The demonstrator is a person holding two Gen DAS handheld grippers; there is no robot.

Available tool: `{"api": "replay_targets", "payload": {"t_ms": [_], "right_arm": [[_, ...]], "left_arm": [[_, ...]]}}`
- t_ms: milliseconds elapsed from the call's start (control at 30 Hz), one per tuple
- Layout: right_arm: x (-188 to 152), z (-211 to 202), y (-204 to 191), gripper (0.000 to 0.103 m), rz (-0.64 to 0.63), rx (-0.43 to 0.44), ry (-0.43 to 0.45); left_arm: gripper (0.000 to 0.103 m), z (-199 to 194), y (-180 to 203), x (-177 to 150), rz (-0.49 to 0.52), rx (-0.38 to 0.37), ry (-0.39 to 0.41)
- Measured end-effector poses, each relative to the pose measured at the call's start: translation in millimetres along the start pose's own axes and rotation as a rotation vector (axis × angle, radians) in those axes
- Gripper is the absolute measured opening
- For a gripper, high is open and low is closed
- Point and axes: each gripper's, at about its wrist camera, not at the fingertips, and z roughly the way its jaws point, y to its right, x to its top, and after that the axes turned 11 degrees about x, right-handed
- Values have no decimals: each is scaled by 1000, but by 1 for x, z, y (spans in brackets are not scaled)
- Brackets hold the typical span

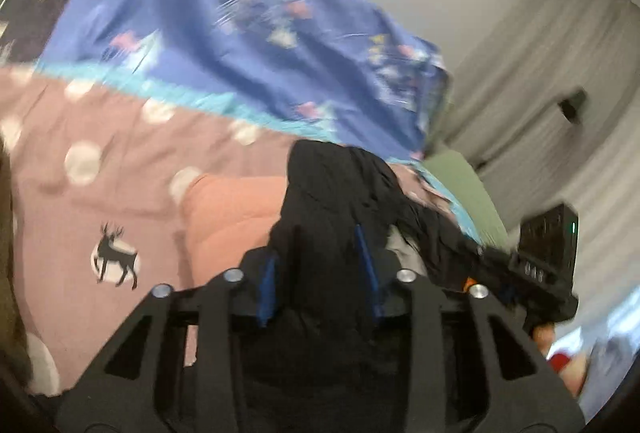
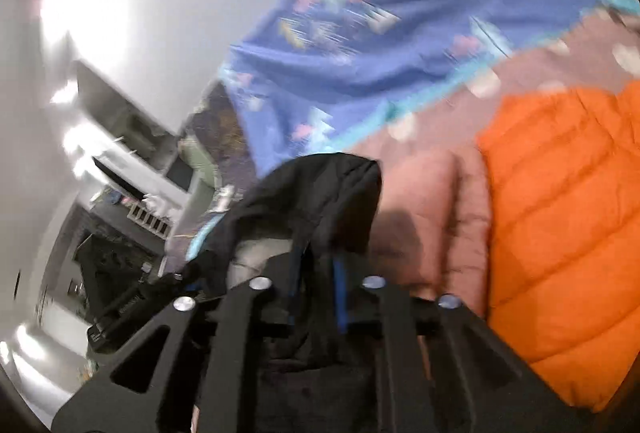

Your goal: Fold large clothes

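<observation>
A black jacket (image 1: 336, 193) is bunched between the blue-padded fingers of my left gripper (image 1: 320, 265), which is shut on it and holds it above the bed. In the right wrist view the same black jacket (image 2: 316, 197) is pinched in my right gripper (image 2: 316, 281), also shut on it. The right gripper's body (image 1: 532, 273) shows at the right of the left wrist view, close by. Both views are motion-blurred.
The bed has a pink dotted cover with a deer print (image 1: 116, 257) and a blue patterned quilt (image 1: 240, 25). A pink puffer jacket (image 2: 440, 217) and an orange puffer jacket (image 2: 560, 217) lie on the bed. White wall and grey curtain (image 1: 560, 65) stand behind; shelves (image 2: 132, 185) at left.
</observation>
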Motion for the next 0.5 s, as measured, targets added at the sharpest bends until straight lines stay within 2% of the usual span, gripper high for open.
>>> {"api": "replay_targets", "payload": {"t_ms": [67,133,233,300,367,433,500], "right_arm": [[-5,-22,-31,9,-74,58,-14],[-18,-46,-60,9,-165,78,-32],[-56,-85,-90,8,-319,51,-90],[-90,-110,-95,9,-381,45,-143],[-122,-131,-93,11,-401,-9,-182],[-144,-142,-84,15,-388,-77,-194],[-157,-146,-78,15,-361,-143,-193]], "left_arm": [[33,-30,18,-8,69,-44,26],[37,-64,30,-23,137,-68,57],[63,-122,41,-59,249,-49,137],[69,-154,41,-83,309,-34,177],[78,-185,36,-112,346,-29,206],[80,-211,28,-141,352,-32,222],[80,-221,22,-159,349,-25,212]]}}
